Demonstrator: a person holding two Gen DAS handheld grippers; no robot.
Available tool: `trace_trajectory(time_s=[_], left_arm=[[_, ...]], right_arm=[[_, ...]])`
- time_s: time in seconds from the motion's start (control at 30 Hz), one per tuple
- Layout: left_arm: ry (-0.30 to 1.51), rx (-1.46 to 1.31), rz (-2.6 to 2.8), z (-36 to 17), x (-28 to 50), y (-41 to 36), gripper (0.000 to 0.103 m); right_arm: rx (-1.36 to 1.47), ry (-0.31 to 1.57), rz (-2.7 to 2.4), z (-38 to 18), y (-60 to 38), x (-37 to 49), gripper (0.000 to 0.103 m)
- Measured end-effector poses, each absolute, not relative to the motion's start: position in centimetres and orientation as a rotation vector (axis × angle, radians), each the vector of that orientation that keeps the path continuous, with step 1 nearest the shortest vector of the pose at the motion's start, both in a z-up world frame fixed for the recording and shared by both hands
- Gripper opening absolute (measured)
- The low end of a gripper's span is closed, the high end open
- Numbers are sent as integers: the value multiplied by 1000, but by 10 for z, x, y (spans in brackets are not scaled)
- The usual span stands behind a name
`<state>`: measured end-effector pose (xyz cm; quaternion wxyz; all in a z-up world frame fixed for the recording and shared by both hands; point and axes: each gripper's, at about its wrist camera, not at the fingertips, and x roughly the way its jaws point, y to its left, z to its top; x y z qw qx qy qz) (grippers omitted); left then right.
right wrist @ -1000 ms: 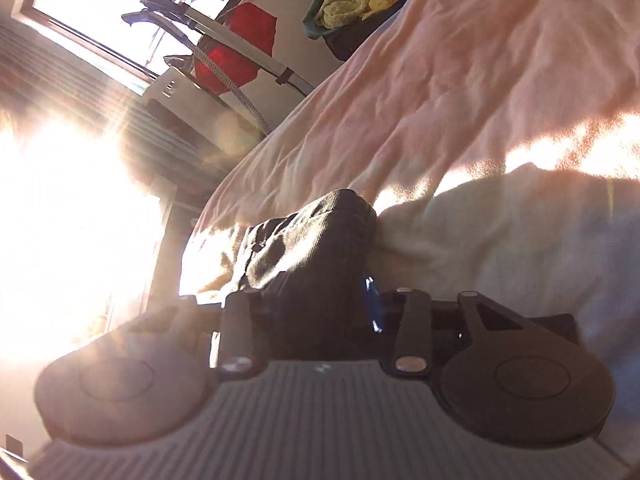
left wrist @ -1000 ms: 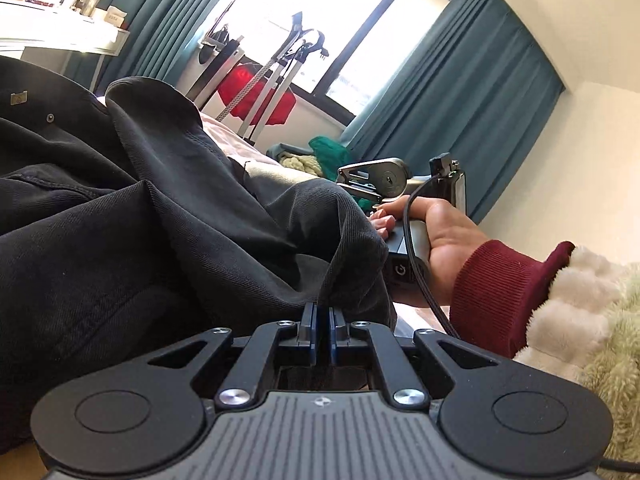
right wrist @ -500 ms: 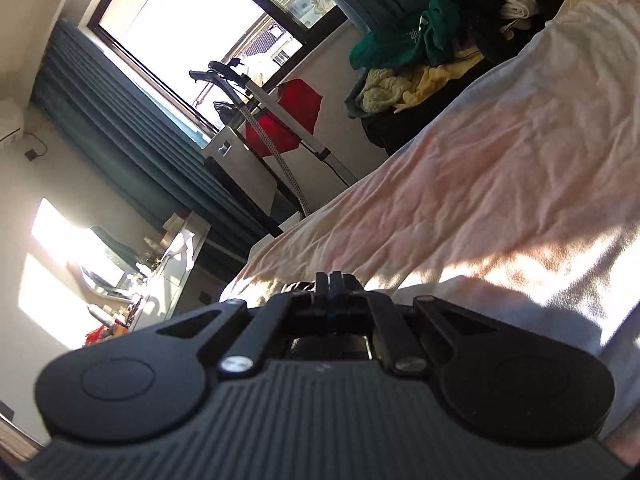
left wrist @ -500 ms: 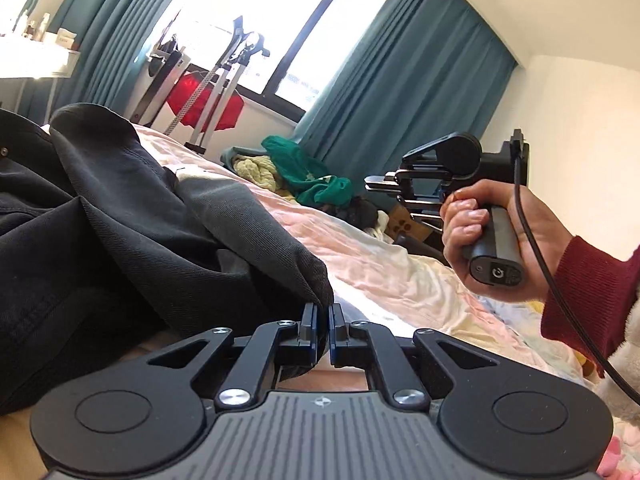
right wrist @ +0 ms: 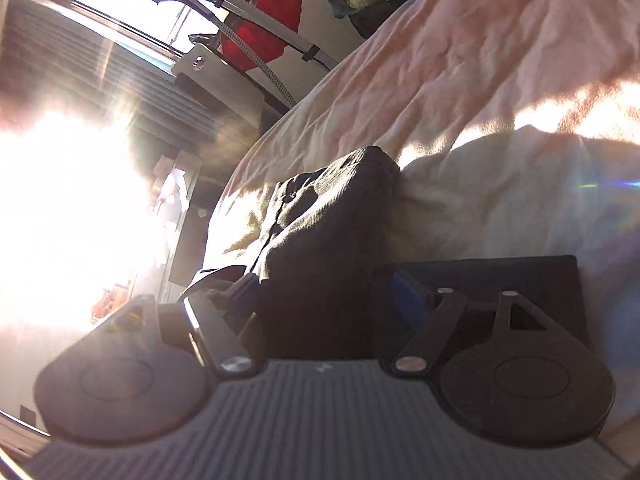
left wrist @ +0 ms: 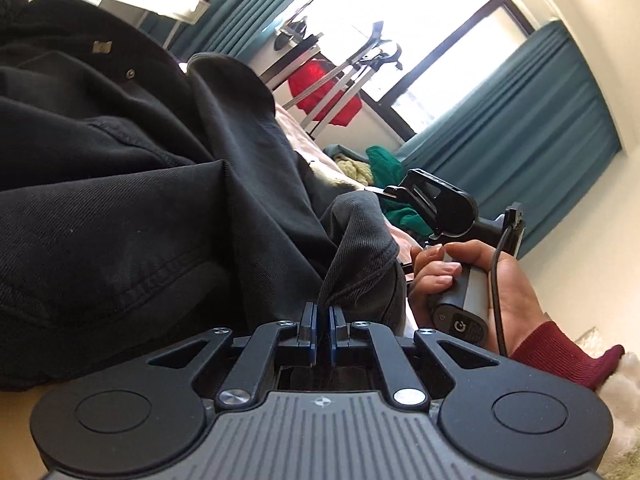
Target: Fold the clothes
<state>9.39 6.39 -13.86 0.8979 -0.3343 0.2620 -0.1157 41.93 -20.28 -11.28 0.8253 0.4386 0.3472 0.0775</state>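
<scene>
A black denim garment (left wrist: 140,208) lies heaped on the bed and fills the left of the left wrist view. My left gripper (left wrist: 323,320) is shut on a grey-black hem fold (left wrist: 360,264) of it. To its right, a hand (left wrist: 472,280) in a dark red cuff holds the right gripper's handle close beside the same fold. In the right wrist view my right gripper (right wrist: 320,296) has its jaws spread wide and opening. A bunched black fold of the garment (right wrist: 328,216) stands between them. I cannot see the pads pressing on it.
A wrinkled pink sheet (right wrist: 460,60) covers the bed. A pile of green and yellow clothes (left wrist: 376,168) lies at its far end. An exercise machine with a red cloth (left wrist: 332,96) stands by the window with teal curtains (left wrist: 520,132). Sun glare washes out the right wrist view's left side.
Half a second ago the right gripper was shut and raised, looking across the bed. Now it is low again with wide jaws around the black fold. The left gripper has rolled, still holding the hem.
</scene>
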Motion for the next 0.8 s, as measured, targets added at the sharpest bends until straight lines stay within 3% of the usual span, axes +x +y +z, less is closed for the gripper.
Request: trace_trajectory(time_s=[0.1, 0.2, 0.23, 0.53, 0.67, 0.8], left_arm=[[531, -711, -245, -146, 103, 71, 6], [504, -703, -250, -152, 109, 72, 6], [501, -701, -251, -153, 111, 71, 6], [400, -595, -367, -130, 92, 55, 6], [352, -407, -475, -112, 67, 15, 6], [325, -138, -552, -113, 40, -37, 6]], right_arm=[[933, 738, 159, -123, -195, 445, 72], [899, 723, 136, -119, -188, 455, 22], [877, 713, 118, -114, -186, 455, 17], [754, 523, -5, -30, -260, 375, 15], [692, 443, -101, 4, -317, 310, 15], [711, 419, -189, 0, -375, 231, 15]])
